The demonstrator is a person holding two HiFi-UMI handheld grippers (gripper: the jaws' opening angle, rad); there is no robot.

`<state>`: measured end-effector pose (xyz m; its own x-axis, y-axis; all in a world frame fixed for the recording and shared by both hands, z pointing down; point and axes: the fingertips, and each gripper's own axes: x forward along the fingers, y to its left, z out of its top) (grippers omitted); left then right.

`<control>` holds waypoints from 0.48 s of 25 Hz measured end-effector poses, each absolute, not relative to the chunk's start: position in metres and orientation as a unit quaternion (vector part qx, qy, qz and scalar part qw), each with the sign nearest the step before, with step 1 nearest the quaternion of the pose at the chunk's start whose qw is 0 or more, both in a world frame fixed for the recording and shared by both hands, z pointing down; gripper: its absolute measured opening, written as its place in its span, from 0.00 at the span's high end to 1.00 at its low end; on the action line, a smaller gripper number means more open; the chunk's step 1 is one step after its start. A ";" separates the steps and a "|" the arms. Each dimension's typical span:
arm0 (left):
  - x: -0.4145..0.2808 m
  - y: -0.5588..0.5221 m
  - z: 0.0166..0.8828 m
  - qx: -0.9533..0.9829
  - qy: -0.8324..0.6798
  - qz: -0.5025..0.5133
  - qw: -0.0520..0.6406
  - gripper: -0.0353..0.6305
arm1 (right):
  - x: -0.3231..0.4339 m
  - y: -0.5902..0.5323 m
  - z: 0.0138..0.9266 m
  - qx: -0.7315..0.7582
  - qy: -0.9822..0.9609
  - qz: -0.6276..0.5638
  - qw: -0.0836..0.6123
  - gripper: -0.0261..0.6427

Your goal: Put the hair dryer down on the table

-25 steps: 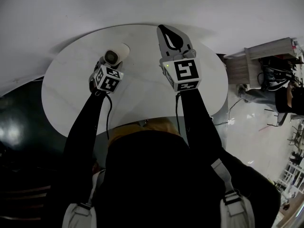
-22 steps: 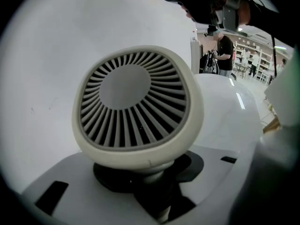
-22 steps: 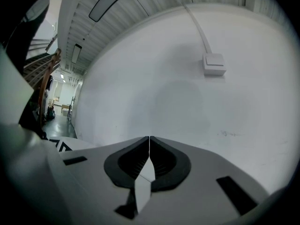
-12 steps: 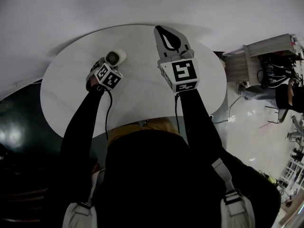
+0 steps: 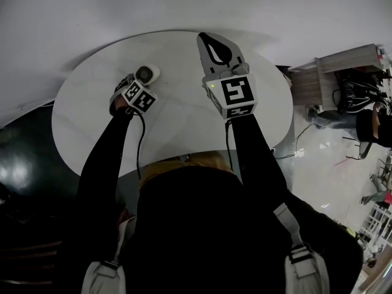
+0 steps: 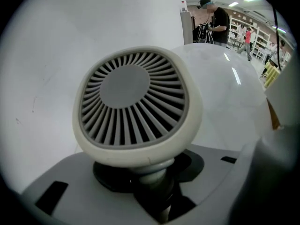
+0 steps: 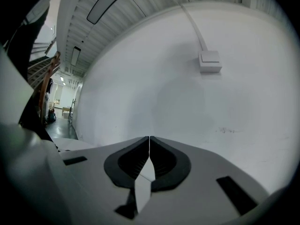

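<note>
The white hair dryer [image 5: 147,74] is over the left part of the round white table [image 5: 177,127]; whether it touches the top I cannot tell. My left gripper [image 5: 137,89] is shut on its handle. In the left gripper view the hair dryer's grey rear grille [image 6: 133,106] fills the middle, and its neck sits between the jaws of the left gripper [image 6: 151,176]. My right gripper [image 5: 207,37] hovers over the table's far middle, shut and empty. In its own view the right gripper [image 7: 149,140] points at a white wall.
A black cable [image 5: 141,143] hangs from the left gripper over the table's near edge. A wooden cabinet [image 5: 334,78] with cables stands on the floor at the right. A white box [image 7: 209,61] is on the wall. People [image 6: 218,22] stand far off.
My left gripper has carried the hair dryer a little to the left and lower toward the table. The right gripper has barely shifted.
</note>
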<state>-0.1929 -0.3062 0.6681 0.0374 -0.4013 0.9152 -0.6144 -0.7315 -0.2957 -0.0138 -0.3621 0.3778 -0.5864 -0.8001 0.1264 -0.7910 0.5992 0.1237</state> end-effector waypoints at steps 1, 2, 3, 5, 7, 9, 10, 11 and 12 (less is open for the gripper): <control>-0.193 -0.306 0.668 0.715 -0.354 0.596 0.091 0.66 | -0.014 -0.362 0.378 0.445 -0.891 -0.026 0.082 0.92; -0.192 -0.306 0.669 0.716 -0.352 0.596 0.093 0.66 | -0.015 -0.362 0.378 0.444 -0.892 -0.026 0.080 0.92; -0.192 -0.306 0.669 0.718 -0.348 0.595 0.095 0.65 | -0.016 -0.362 0.377 0.442 -0.893 -0.026 0.079 0.92; -0.191 -0.304 0.669 0.723 -0.341 0.592 0.102 0.64 | -0.016 -0.363 0.375 0.440 -0.894 -0.027 0.078 0.92; -0.189 -0.302 0.667 0.729 -0.336 0.586 0.116 0.62 | -0.015 -0.364 0.373 0.439 -0.895 -0.027 0.076 0.92; -0.186 -0.299 0.666 0.733 -0.333 0.579 0.128 0.61 | -0.014 -0.364 0.374 0.439 -0.895 -0.025 0.076 0.92; -0.184 -0.298 0.666 0.735 -0.331 0.576 0.132 0.59 | -0.013 -0.363 0.375 0.438 -0.895 -0.024 0.076 0.92; -0.182 -0.296 0.666 0.737 -0.329 0.575 0.134 0.57 | -0.013 -0.363 0.377 0.438 -0.895 -0.022 0.077 0.92; -0.180 -0.295 0.666 0.739 -0.328 0.573 0.136 0.56 | -0.012 -0.363 0.378 0.437 -0.896 -0.021 0.077 0.92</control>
<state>-0.1800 -0.2950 0.6662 0.1290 -0.3285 0.9356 -0.6400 -0.7483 -0.1745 -0.0123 -0.3629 0.3780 -0.6062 -0.7863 0.1197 -0.7798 0.6172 0.1050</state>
